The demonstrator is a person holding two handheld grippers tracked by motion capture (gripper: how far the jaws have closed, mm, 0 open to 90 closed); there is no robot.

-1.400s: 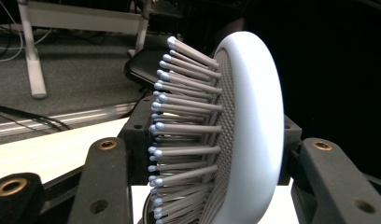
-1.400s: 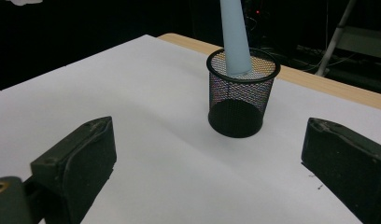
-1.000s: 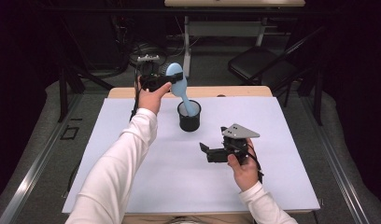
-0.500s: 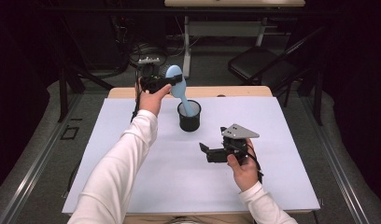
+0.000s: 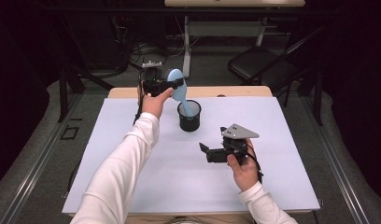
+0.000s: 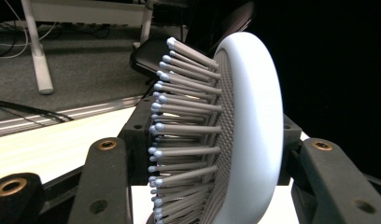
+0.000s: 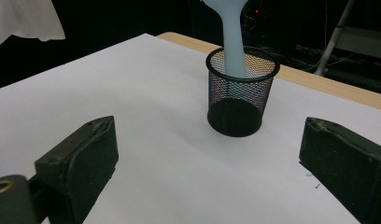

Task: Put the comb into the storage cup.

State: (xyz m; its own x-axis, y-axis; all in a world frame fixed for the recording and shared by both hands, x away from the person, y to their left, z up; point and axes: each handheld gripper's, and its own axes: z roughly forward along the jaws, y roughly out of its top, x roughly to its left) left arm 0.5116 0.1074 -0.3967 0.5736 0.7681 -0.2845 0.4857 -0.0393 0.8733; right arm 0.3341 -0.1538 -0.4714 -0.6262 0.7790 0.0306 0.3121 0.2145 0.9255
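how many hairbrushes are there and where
1: a light blue hairbrush, head clamped in the left gripper, handle down inside the black mesh cup at the far middle of the white mat. The cup seems to hide no others.

Left gripper (image 5: 172, 86) clamped and raised, right gripper (image 5: 203, 150) agape, low.

The hairbrush (image 5: 178, 86) is pale blue, with grey bristles tipped in lighter blue-grey on a dark dotted pad. The cup (image 5: 189, 116) is black wire mesh. Both grippers, left (image 5: 166, 86) and right (image 5: 212, 152), are black, and the right one carries a grey plate. White table cover (image 5: 132, 177), wood-coloured edge, white sleeves (image 5: 118, 172).
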